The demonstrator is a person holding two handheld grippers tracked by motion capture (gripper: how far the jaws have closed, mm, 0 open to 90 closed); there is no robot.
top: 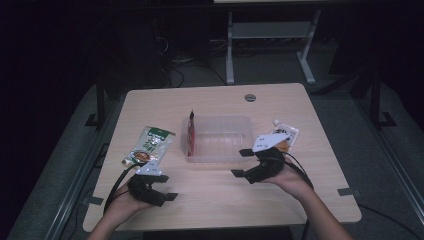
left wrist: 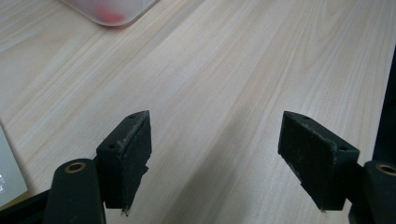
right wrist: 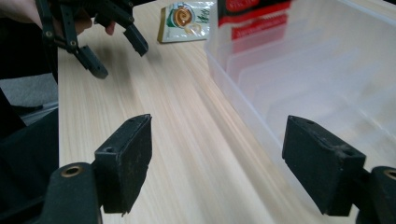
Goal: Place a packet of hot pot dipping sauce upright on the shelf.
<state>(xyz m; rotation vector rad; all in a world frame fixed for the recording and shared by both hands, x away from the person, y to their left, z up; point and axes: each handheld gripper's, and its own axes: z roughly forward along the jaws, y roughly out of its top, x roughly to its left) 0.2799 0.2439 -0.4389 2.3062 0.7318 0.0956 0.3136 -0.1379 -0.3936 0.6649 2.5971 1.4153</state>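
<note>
A clear plastic bin (top: 220, 139) stands mid-table, with a red packet (top: 190, 131) upright against its left wall. Left of it a green-and-white pouch (top: 151, 145) lies flat. A white spouted pouch (top: 283, 134) lies to the bin's right. My left gripper (top: 166, 187) hovers near the front left, open over bare wood (left wrist: 219, 126), just below the green pouch. My right gripper (top: 241, 163) is open at the bin's front right corner, nothing between its jaws (right wrist: 219, 135). In the right gripper view, the bin wall (right wrist: 299, 74), red packet (right wrist: 252, 14), green pouch (right wrist: 184, 18) and left gripper (right wrist: 119, 58) lie ahead.
The wooden table (top: 210, 200) has a round cable grommet (top: 250, 97) near its far edge. Black cables trail from both grippers over the front edge. A white desk frame (top: 270, 35) stands on the dark floor beyond. A bin corner (left wrist: 109, 9) appears in the left gripper view.
</note>
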